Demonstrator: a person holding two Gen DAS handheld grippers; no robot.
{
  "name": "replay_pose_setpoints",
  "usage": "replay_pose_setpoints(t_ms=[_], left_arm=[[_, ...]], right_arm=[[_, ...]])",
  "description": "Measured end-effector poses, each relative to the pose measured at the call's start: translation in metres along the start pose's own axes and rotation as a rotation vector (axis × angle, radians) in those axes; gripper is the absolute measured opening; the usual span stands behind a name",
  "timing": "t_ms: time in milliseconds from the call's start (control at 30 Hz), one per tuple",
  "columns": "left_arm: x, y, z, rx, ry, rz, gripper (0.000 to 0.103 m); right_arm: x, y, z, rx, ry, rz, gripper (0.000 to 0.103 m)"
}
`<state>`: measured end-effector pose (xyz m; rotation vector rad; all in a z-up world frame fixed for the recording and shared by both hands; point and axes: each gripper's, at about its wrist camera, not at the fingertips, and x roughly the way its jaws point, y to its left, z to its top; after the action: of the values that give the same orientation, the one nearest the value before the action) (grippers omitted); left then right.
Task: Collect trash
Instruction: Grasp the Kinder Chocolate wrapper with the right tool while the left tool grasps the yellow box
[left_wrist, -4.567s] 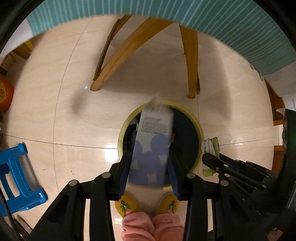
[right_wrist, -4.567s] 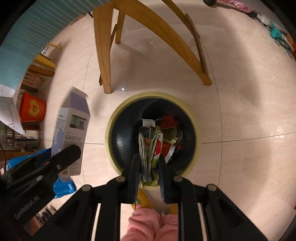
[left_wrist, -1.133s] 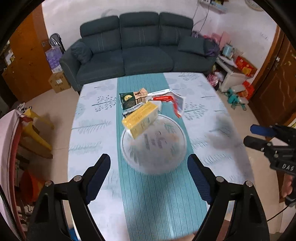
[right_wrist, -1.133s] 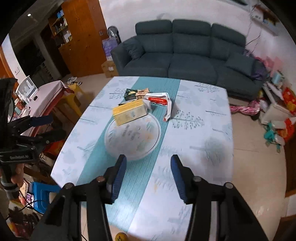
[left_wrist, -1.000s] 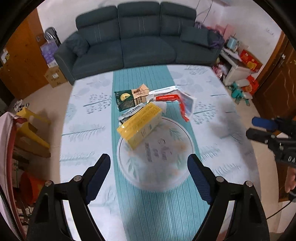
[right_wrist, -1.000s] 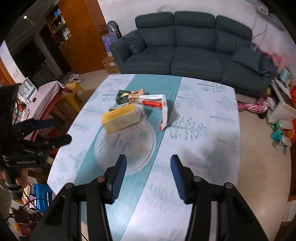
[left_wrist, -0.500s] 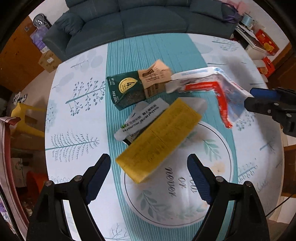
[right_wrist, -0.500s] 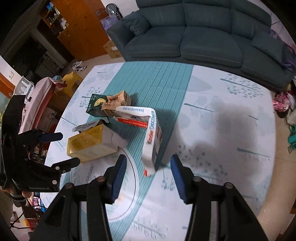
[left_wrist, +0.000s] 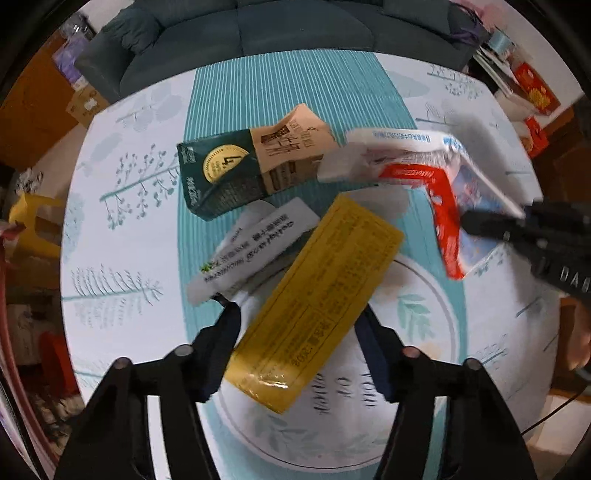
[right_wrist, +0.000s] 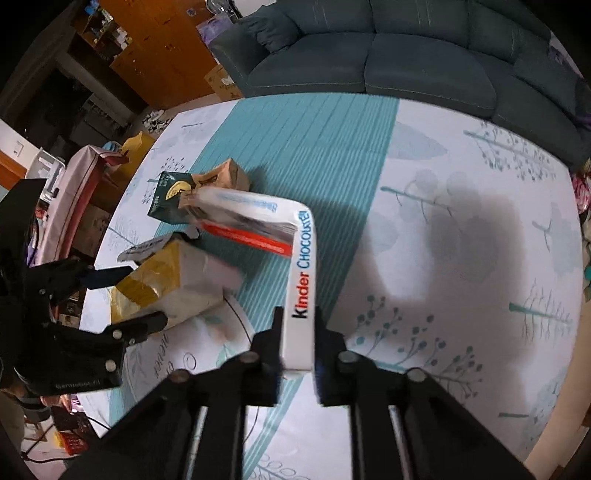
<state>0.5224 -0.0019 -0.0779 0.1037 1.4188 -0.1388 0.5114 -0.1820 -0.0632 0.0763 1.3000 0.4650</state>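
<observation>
A yellow carton (left_wrist: 314, 291) lies slanted on the table, partly over a round leaf-print mat (left_wrist: 424, 332). My left gripper (left_wrist: 297, 328) points straight down with its jaws closing, and the pads press on the carton's two long sides. In the right wrist view the left gripper (right_wrist: 129, 295) straddles the carton (right_wrist: 173, 280). My right gripper (right_wrist: 297, 332) has its jaws closing on the near end of a bent white Kinder Chocolate box (right_wrist: 304, 280). The box (left_wrist: 443, 177) stands on edge at the right, with the right gripper (left_wrist: 480, 225) on it.
A green and tan carton (left_wrist: 221, 173) and a flat white pack (left_wrist: 255, 243) lie just beyond the yellow carton on the teal runner (left_wrist: 295, 81). A dark sofa (right_wrist: 406, 55) stands behind the table. Wooden cupboards (right_wrist: 147, 48) and a yellow stool (left_wrist: 33, 221) are at the left.
Both grippers have come down to the table from well above it. The left jaws have narrowed onto the yellow carton and the right jaws have shut on the Kinder box.
</observation>
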Motion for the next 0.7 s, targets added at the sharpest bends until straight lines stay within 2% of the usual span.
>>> replay_pose_setpoints(t_ms=[133, 333, 433, 567, 700], left_arm=[[-0.003, -0.008, -0.015, -0.043, -0.008, -0.004, 0.046], [-0.021, -0.018, -0.055, -0.143, -0.042, -0.043, 0.043], [-0.034, -0.025, -0.081, -0.18, -0.07, -0.049, 0.042], [-0.055, -0.031, -0.117, -0.19, -0.113, -0.03, 0.042], [-0.073, -0.036, -0.149, -0.196, -0.134, -0.044, 0.042]], right_arm=[[-0.008, -0.008, -0.013, 0.038, -0.03, 0.007, 0.011], [-0.032, -0.015, -0.041, 0.123, -0.075, 0.052, 0.011], [-0.043, -0.012, -0.06, 0.144, -0.073, 0.064, 0.011], [-0.053, -0.002, -0.084, 0.136, -0.055, 0.064, 0.011], [-0.065, 0.01, -0.112, 0.137, -0.039, 0.056, 0.011]])
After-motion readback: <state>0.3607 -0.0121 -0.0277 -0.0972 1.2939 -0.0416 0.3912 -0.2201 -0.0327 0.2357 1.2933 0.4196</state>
